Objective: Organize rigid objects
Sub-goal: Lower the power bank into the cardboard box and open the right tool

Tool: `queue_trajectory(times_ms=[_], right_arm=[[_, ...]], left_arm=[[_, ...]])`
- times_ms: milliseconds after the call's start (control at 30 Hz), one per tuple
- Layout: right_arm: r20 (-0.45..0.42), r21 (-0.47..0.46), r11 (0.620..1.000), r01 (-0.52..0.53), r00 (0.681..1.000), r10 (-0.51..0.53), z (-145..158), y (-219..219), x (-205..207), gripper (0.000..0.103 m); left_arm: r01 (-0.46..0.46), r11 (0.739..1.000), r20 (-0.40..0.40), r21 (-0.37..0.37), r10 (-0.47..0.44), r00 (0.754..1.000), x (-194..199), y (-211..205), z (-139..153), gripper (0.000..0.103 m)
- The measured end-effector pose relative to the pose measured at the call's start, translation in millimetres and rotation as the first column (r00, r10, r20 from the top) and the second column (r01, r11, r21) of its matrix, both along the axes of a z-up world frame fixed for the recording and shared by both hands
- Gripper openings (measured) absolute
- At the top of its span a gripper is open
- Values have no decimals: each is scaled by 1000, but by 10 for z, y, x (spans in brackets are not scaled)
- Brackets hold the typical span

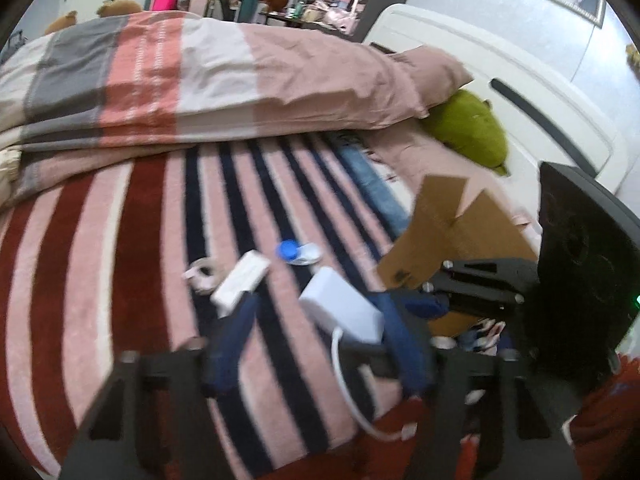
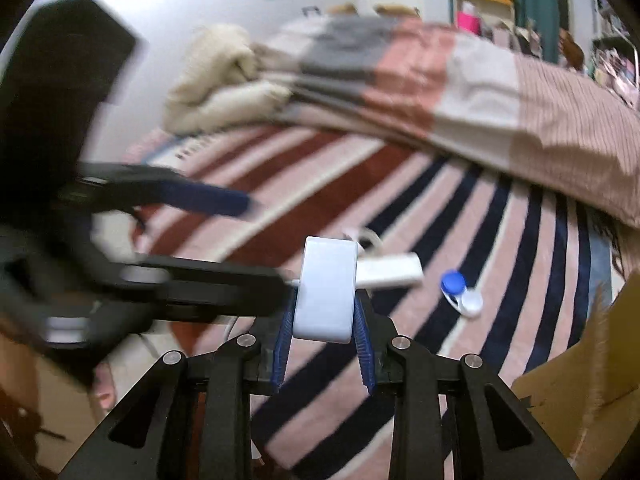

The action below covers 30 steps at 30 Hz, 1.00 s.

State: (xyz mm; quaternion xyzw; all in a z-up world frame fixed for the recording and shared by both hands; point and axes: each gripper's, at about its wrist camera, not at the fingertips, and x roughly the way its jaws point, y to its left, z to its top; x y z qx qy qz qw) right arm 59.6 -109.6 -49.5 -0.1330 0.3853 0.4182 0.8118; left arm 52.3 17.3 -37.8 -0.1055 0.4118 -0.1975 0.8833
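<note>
Above striped blanket [image 2: 400,208], smooth white rounded-corner adapter [image 2: 326,288]

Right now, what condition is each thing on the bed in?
White charger block: clamped in the right gripper's jaws, lifted off the striped blanket.
Left gripper: jaws apart, gripping nothing.
Flat white box: lying on the blanket.
Blue-lidded lens case: lying on the blanket, lids on.
Cardboard box: flaps open.
</note>
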Motion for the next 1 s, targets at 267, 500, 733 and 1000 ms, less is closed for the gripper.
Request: queue_trajectory(times_ms=[267,500,733,1000], right_arm=[[62,88,996,17,998,-23,527,-409,-21,24],[100,131,984,118,986,-131,793,-973,177,24],[93,119,964,238,964,-250,813,-1586,409,24],[-15,38,942,332,943,-332,466,-2007,601,24]], left_arm=[[109,994,69,-3,-109,992,239,-545,522,30],[200,979,80,40,-203,976,591,-1207,798,30],[303,950,39,75,-307,951,967,-1945,740,30],[375,922,-85,94,-368,926,1169,-2346,306,30]])
